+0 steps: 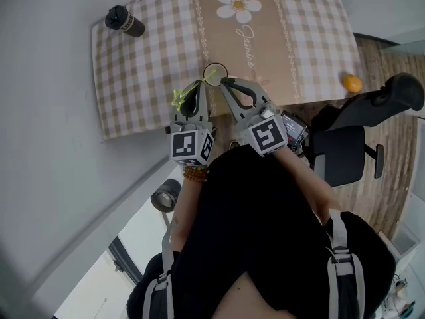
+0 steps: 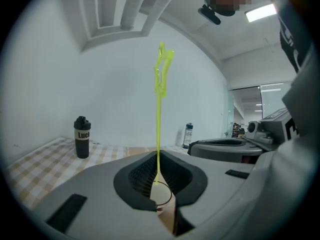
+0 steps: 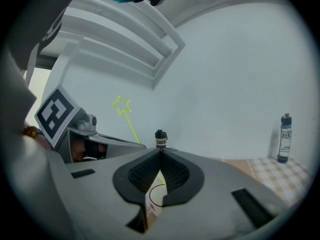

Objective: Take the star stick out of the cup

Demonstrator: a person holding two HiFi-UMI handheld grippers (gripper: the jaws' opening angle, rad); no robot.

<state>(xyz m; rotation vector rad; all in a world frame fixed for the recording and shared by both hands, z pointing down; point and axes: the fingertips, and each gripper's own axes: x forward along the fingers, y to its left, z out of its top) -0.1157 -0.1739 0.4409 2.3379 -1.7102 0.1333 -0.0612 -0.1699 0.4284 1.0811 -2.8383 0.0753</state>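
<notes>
The yellow-green star stick stands upright between the jaws of my left gripper, which is shut on its shaft, with the star high above. In the head view the stick slants from the clear cup toward the lower left. The cup's rim shows through the gap under the left jaws. My right gripper is shut at the cup's near-right rim and seems to pinch it. In the right gripper view the rim and a bit of stick show below the tips.
The cup stands on a checked cloth with a tan flower runner. A black bottle is at the far left, a clear bottle at the far right. An orange lies near the right edge beside a black chair.
</notes>
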